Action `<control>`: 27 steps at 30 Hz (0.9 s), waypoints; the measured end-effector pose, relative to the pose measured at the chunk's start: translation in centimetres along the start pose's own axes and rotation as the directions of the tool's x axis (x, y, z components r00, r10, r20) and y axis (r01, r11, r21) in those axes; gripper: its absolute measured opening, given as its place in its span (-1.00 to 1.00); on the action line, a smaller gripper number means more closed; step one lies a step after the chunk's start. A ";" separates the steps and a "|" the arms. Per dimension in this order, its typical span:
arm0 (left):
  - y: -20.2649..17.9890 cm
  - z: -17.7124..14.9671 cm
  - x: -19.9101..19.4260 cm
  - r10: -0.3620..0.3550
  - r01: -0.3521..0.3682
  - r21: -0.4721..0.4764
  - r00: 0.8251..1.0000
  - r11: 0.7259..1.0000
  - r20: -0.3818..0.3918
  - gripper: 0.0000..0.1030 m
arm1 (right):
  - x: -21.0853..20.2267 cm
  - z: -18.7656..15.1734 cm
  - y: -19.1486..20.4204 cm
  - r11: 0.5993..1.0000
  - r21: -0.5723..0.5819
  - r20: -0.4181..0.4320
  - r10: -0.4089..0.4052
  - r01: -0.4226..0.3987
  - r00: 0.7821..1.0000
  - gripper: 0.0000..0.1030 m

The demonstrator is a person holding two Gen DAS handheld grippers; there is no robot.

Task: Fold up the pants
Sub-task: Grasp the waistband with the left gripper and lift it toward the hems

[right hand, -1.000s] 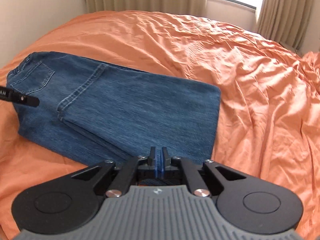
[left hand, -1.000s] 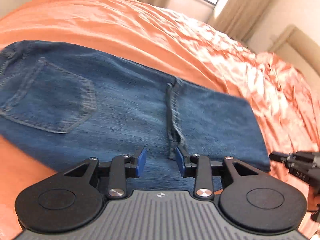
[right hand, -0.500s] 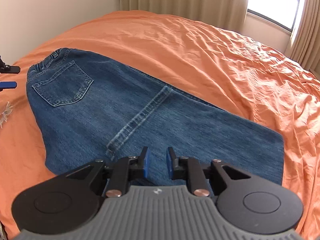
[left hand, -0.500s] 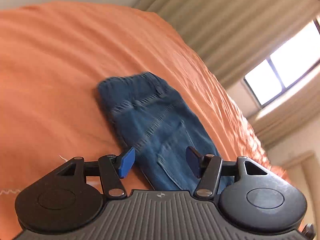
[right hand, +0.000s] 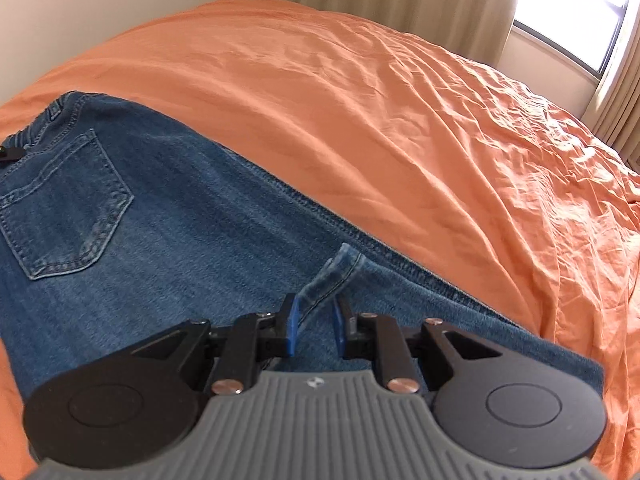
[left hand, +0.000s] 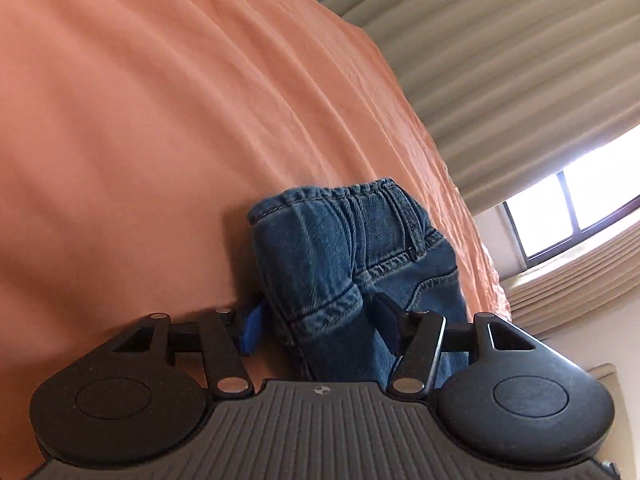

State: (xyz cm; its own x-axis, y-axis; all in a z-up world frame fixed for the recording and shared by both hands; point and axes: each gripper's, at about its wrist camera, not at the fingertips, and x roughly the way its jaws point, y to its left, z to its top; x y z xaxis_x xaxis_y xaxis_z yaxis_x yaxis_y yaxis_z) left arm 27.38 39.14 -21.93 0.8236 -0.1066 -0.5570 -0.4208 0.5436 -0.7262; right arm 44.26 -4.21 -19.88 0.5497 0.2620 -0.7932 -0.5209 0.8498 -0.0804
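Observation:
Blue jeans (right hand: 168, 232) lie folded on the orange bed, back pocket (right hand: 64, 208) up and waistband at the far left. My left gripper (left hand: 316, 326) is open, its blue pads on either side of the waistband end of the jeans (left hand: 352, 248), low at the bed surface. My right gripper (right hand: 316, 328) is open over the middle of the jeans, its pads on either side of a raised seam fold (right hand: 332, 276). The left gripper's tip (right hand: 10, 154) shows at the left edge of the right wrist view.
The orange bedspread (right hand: 400, 128) stretches wrinkled to the right and far side. Beige curtains (left hand: 500, 80) and a bright window (left hand: 580, 208) stand behind the bed. A pale wall (right hand: 100, 4) is at the far left.
My left gripper swung from the jeans' middle to the waistband end and dropped low around it. My right gripper opened and moved forward onto the seam fold at the jeans' middle.

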 end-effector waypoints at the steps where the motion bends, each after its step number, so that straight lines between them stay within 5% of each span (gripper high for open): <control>1: -0.2 0.0 0.2 0.008 -0.008 0.007 1.000 1.000 0.011 0.32 | 0.7 0.2 -0.1 1.000 0.009 -0.021 -0.001 0.001 1.000 -0.76; 9: -0.7 0.3 1.4 0.044 -0.046 0.046 0.998 0.998 0.056 0.22 | 3.9 0.5 -0.9 0.995 0.098 -0.085 0.038 -0.030 0.996 -0.85; 16: -2.4 0.7 -0.2 0.087 -0.090 0.042 0.993 0.995 0.075 -0.44 | -0.8 -0.7 -1.5 0.988 0.141 -0.004 0.068 -0.067 0.998 -0.84; 23: -11.5 -0.3 -5.4 -0.008 -0.032 0.209 0.982 0.977 0.191 -0.56 | -7.3 -5.1 -4.9 0.978 0.195 0.028 0.067 -0.071 0.997 -0.83; 27: -19.4 -3.3 -8.5 -0.083 -0.014 0.382 0.968 0.924 0.237 -0.59 | -10.1 -7.5 -6.7 0.971 0.223 0.038 0.080 -0.087 0.996 -0.82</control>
State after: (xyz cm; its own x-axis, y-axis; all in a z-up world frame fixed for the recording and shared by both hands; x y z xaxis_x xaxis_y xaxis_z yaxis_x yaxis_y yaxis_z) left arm 27.25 26.82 -4.42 0.9223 0.0483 -0.3833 -0.2549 0.8217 -0.5098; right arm 37.33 -15.95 -15.87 0.5307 0.3464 -0.7735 -0.4081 0.9043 0.1250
